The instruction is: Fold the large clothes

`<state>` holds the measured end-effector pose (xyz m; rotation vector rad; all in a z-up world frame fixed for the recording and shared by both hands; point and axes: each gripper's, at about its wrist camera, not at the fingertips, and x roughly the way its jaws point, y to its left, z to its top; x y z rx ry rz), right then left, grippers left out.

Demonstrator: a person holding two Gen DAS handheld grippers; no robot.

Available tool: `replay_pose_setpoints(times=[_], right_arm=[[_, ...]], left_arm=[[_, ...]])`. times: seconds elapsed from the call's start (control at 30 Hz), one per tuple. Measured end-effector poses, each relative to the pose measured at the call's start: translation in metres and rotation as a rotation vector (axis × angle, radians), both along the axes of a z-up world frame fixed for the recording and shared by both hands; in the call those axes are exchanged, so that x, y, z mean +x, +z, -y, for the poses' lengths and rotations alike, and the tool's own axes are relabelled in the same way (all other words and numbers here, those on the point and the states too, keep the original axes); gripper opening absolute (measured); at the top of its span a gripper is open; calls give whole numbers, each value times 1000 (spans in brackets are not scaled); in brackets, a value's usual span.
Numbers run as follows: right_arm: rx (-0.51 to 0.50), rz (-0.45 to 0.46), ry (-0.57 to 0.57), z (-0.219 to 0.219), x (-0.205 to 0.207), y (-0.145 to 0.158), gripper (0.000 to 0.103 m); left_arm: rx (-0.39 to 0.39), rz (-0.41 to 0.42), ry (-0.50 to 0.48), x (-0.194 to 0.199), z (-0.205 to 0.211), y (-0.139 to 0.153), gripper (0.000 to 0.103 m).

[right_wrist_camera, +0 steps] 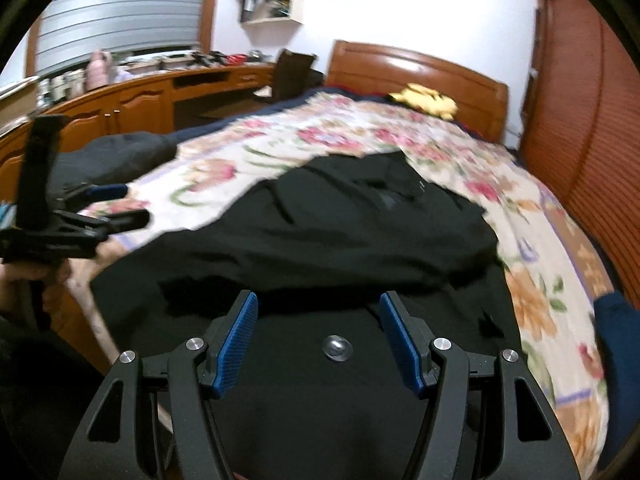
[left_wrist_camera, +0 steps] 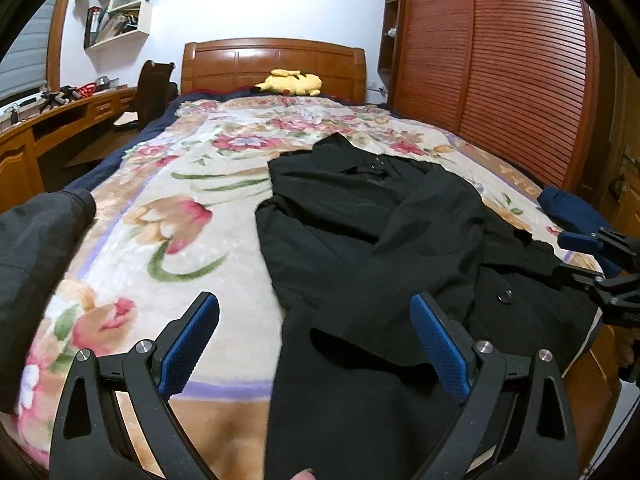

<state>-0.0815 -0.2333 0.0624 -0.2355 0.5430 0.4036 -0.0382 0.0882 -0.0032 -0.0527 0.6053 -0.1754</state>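
Black cloth of a large coat (left_wrist_camera: 360,248) lies spread on the floral blanket (left_wrist_camera: 192,184) of the bed, seen from the left wrist, whose left gripper (left_wrist_camera: 316,344) has its fingers wide and empty above the hem; only here the yellow plush (left_wrist_camera: 290,82) reads sharp. From the right wrist, blurred, the right gripper (right_wrist_camera: 318,340) stands with fingers apart, empty, over a coat button (right_wrist_camera: 337,347), and the counter (right_wrist_camera: 140,92) shows
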Motion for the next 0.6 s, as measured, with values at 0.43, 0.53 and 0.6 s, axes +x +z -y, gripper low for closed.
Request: replay_pose_setpoints(times=[0.43,0.53,0.6], right_arm=[[10,-54,-151,20,6,-11,65],[12,-59,-152,21,3,-13,65],[8,-60,-149,23,0,-15,65]], left_arm=[[41,-134,-49,32,39,-29,97],[70,-184,-54,39,48,-40,97],[85,-193,-57,39,52,-43,96]])
